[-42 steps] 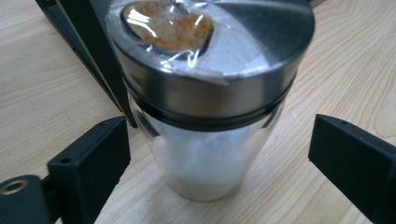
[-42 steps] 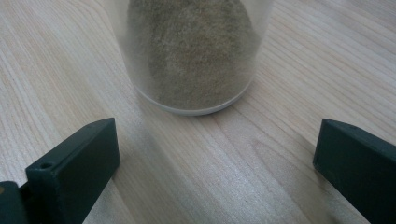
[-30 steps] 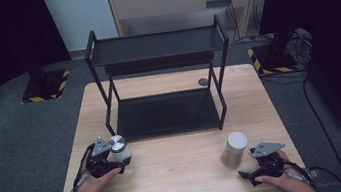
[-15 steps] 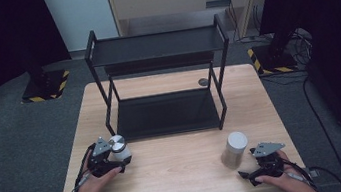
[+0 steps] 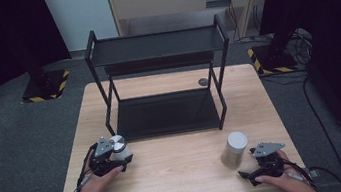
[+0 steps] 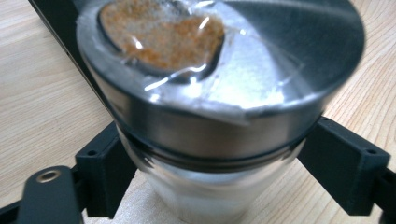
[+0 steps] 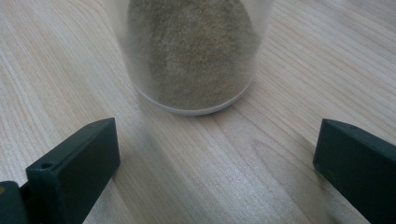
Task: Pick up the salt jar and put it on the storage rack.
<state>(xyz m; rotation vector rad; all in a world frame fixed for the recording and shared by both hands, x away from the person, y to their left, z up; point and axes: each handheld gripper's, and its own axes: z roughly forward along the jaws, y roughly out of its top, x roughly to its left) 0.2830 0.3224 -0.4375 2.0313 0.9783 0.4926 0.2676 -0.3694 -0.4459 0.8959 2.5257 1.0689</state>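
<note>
Steel-lidded spice jar [image 6: 219, 98] is flanked by the left gripper [image 5: 108, 158], whose closing jaws reach its glass sides, near the desk's [image 5: 179, 175] left edge. Wide-open right gripper [image 5: 264, 163] sits just short of a second jar [image 5: 234, 149].

No readable text, label or number anywhere.

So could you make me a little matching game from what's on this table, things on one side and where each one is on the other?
Things:
1. jar with the metal lid
2. jar of brownish powder
3. black rack
4. right gripper

Places:
a. at the far middle of the table
b. between the left gripper's jaws
c. open, just short of a jar
d. standing free at the near right

Pairs: 1-b, 2-d, 3-a, 4-c
</note>
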